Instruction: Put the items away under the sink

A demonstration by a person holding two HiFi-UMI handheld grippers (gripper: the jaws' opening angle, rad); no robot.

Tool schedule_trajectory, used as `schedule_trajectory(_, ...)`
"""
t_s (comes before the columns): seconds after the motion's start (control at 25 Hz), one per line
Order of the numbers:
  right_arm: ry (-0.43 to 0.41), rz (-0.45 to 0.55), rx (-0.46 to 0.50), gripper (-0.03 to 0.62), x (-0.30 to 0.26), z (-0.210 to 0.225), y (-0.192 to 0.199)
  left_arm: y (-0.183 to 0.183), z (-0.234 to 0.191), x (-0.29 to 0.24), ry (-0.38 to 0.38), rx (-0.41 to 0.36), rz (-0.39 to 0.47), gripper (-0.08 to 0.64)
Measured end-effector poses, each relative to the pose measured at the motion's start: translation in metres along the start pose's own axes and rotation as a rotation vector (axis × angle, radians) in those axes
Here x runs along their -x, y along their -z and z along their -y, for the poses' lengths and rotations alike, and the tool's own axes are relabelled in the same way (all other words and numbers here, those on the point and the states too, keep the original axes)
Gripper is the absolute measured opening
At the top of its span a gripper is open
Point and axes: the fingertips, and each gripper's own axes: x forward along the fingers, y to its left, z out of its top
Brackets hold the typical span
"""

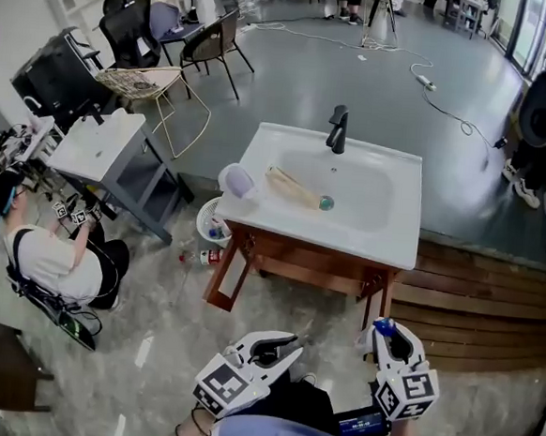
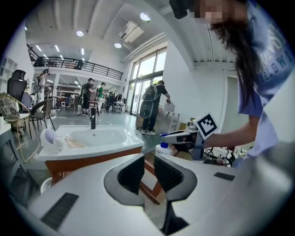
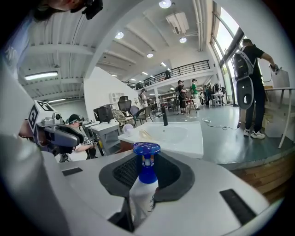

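Note:
The white sink [image 1: 396, 233] stands on a wooden frame with a black tap [image 1: 337, 130]. In its basin lie a long wooden item [image 1: 292, 187] and a small teal thing [image 1: 326, 203]; a pale cup [image 1: 236, 179] lies on its left rim. A cabinet door [image 1: 228, 275] under the sink hangs open. My right gripper [image 1: 383, 332] [image 3: 146, 177] is shut on a white bottle with a blue pump cap [image 3: 146, 156] [image 2: 162, 148], held in front of the sink. My left gripper [image 1: 277, 342] [image 2: 149, 173] is beside it, jaws slightly apart and empty.
A white bin [image 1: 212, 222] and a small bottle [image 1: 209, 256] sit on the floor left of the sink. A person [image 1: 58, 261] sits on the floor at the left near a second sink unit [image 1: 100, 147]. Wooden decking [image 1: 473, 303] runs to the right.

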Motion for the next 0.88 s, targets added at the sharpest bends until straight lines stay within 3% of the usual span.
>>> schedule_trajectory(0.36,-0.059,-0.037,0.033,0.086,-0.048,-0.035,0.005,0.020,-0.042,0.019,-0.031,0.048,0.015,0.067)
schedule_trajectory(0.72,-0.110,-0.069,0.029,0.086,-0.099,-0.076,0.015,0.038,-0.073,0.044,-0.028,0.033,0.022,0.068)
schedule_trajectory(0.88,-0.082,-0.084,0.048,0.086,-0.121,-0.079,0.019,0.045,-0.090,0.046,-0.043,0.021,0.066,0.067)
